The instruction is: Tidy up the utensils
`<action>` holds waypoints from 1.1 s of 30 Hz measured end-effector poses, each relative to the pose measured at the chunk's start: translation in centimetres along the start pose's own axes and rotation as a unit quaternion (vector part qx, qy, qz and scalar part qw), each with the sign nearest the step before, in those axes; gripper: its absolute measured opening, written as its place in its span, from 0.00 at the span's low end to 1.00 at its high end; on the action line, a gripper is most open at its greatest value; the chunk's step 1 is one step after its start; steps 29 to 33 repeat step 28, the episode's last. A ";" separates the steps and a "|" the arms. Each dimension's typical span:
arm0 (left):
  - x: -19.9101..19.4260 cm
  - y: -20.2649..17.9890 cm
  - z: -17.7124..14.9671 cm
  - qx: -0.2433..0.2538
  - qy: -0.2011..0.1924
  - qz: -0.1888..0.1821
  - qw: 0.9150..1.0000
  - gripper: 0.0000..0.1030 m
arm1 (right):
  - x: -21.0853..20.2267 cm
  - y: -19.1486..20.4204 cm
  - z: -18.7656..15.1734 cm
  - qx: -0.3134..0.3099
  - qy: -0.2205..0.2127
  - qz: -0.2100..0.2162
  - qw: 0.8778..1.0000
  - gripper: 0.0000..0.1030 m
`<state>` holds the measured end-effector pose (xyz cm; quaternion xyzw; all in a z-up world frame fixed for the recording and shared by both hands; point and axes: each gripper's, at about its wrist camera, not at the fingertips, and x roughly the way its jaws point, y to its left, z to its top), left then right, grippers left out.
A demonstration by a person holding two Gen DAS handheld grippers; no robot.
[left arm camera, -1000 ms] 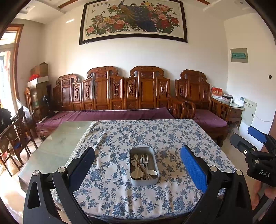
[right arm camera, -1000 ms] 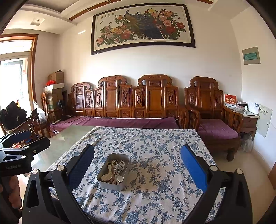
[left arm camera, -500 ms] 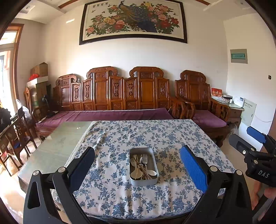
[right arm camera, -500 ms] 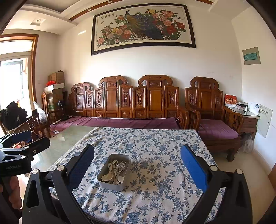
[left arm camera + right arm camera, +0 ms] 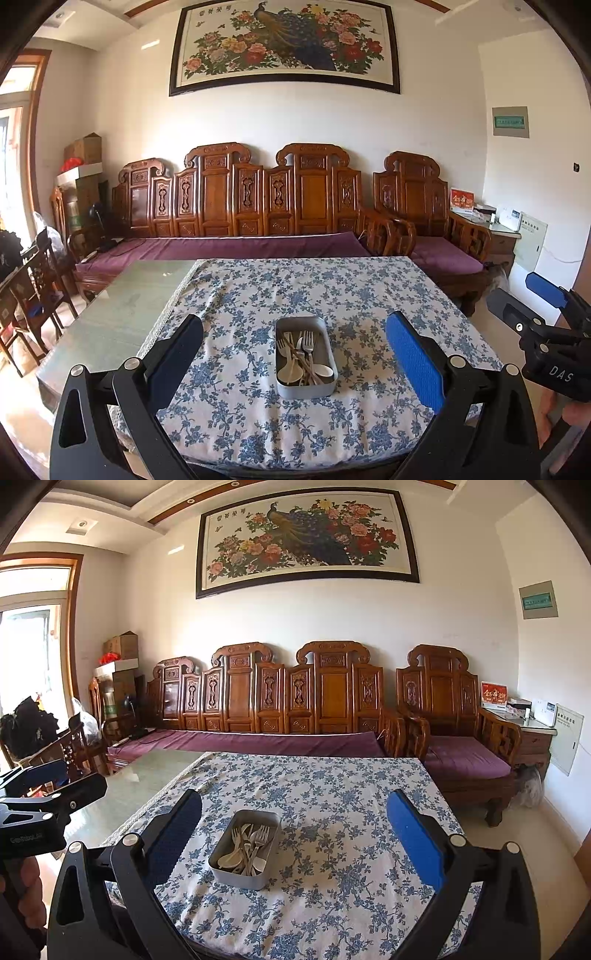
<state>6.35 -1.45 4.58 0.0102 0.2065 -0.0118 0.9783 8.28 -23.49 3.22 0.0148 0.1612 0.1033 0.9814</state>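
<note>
With the left gripper (image 5: 293,350) and the right gripper (image 5: 293,830) both spread wide and empty above the surface (image 5: 236,295), lower one slowly over the metal tray (image 5: 306,389) of mixed utensils (image 5: 301,360) lying between them and pinch a single handle.

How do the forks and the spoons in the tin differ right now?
The forks are shiny metal with tines toward the sofa end of the tin; the spoons are cream-coloured, bowls at the near end. Forks look slimmer, spoons broader. Both lie jumbled together, untouched by either tool.
</note>
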 end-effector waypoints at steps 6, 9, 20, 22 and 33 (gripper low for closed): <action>0.1 0.0 0.0 -0.001 0.001 -0.001 1.000 0.93 | 0.0 0.0 0.0 0.000 0.000 0.000 1.000 0.98; 0.0 -0.1 0.1 -0.002 0.001 -0.002 1.000 0.93 | 0.0 0.0 0.1 0.000 0.000 0.000 1.000 0.98; 0.0 -0.1 0.0 -0.002 0.001 -0.003 1.000 0.93 | -0.2 0.1 0.3 -0.001 -0.001 0.000 1.000 0.98; 0.0 -0.1 0.1 -0.002 0.001 -0.004 1.000 0.93 | -0.2 0.0 0.3 -0.001 -0.001 0.000 1.000 0.98; 0.0 -0.2 0.1 -0.003 0.000 -0.003 1.000 0.93 | -0.2 0.1 0.4 -0.001 -0.002 0.000 1.000 0.98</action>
